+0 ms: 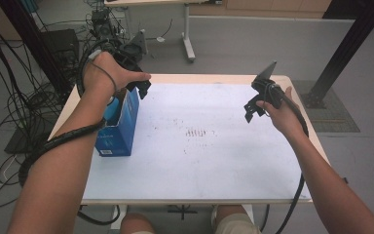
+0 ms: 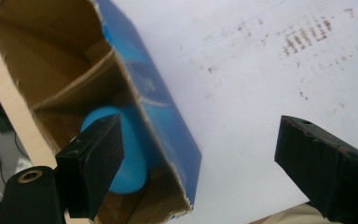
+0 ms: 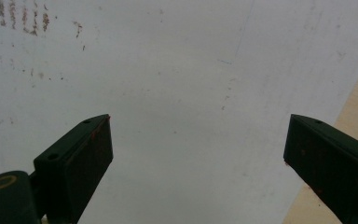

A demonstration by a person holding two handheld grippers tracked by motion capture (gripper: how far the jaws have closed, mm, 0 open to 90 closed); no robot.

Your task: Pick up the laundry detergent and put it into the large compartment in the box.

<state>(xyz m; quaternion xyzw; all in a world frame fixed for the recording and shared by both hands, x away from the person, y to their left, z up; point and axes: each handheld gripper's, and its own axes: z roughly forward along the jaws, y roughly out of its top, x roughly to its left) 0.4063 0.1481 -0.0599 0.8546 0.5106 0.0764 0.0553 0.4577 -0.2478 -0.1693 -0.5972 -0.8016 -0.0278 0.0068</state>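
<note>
- Left gripper [image 2: 200, 154]: held above the open top of the blue cardboard box [image 1: 121, 124] standing at the left side of the table. Jaws spread wide, nothing between them. I keep it tilted down so its camera looks straight into the opening — one jaw sits over the inside, the other over the white sheet.
- Inside the box: a smooth light-blue rounded object [image 2: 121, 154], low in the compartment nearer me, behind a brown cardboard divider [image 2: 72, 84]. Cannot tell what it is; partly hidden by my jaw and by the box wall.
- The box's torn upper edge faces up, which leaves the object reachable from above. Judgement: next comes a descent into that compartment with the jaws straddling the object.
- Right gripper [image 3: 198, 154]: released as well, jaws wide, hovering over the bare white table cover [image 1: 209, 161] well apart from the box — parked clear of the left hand's work.
- Faint brown marks [image 1: 197, 132] mid-sheet; nothing rests on them.
</note>
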